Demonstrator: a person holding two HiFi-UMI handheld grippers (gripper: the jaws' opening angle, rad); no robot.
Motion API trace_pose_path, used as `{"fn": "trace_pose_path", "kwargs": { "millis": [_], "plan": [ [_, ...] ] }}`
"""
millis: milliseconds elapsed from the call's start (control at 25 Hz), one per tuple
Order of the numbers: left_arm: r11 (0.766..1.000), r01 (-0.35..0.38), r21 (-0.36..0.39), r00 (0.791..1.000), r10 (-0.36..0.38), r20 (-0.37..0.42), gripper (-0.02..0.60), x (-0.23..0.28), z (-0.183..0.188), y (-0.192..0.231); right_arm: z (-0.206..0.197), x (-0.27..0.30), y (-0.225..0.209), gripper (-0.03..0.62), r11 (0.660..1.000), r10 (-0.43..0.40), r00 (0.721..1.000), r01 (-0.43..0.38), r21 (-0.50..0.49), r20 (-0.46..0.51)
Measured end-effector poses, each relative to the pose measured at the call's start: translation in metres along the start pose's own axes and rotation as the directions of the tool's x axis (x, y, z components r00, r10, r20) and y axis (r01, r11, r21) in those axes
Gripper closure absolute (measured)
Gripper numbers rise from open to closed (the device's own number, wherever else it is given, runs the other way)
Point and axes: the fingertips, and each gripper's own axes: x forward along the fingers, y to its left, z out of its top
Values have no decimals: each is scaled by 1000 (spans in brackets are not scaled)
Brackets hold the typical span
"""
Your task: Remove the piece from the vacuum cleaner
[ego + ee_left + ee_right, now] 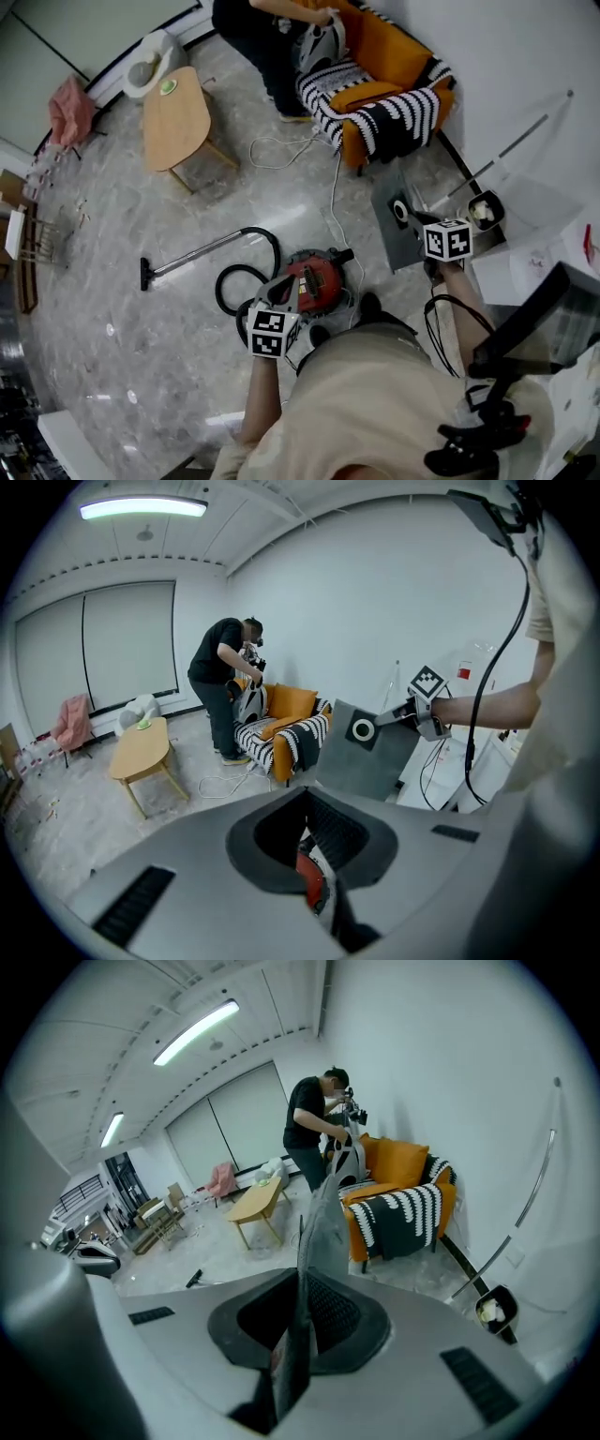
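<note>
Grey dust bag (319,1232), near end hidden in the right gripper's (295,1335) clamping fingers, extends lengthwise away; left gripper's (314,855) fingers together.

**Location: living-room set inside a test facility**

The furnishing is domestic: an orange armchair (389,52) with a striped throw (398,117), an oval wooden coffee table (176,117) and a red vacuum cleaner (314,278) on a polished stone-look floor (122,328). The shell is institutional: bare white walls (375,592), ceiling strip lights (143,508) and wide roller blinds (94,649). Another person (220,682) handles equipment at the armchair. Loose cable (281,150) lies on the floor.
</note>
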Motion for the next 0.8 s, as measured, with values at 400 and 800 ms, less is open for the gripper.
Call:
{"fn": "trace_pose_path", "kwargs": {
  "millis": [400,800],
  "plan": [
    [999,-20,-35,998,22,60,578,-72,-44,40,-10,-32,86,565,997,-17,998,21,-68,55],
    [994,87,65,991,-93,96,578,-97,-52,29,-41,-79,131,565,998,-59,986,59,8,153]
  ]
}}
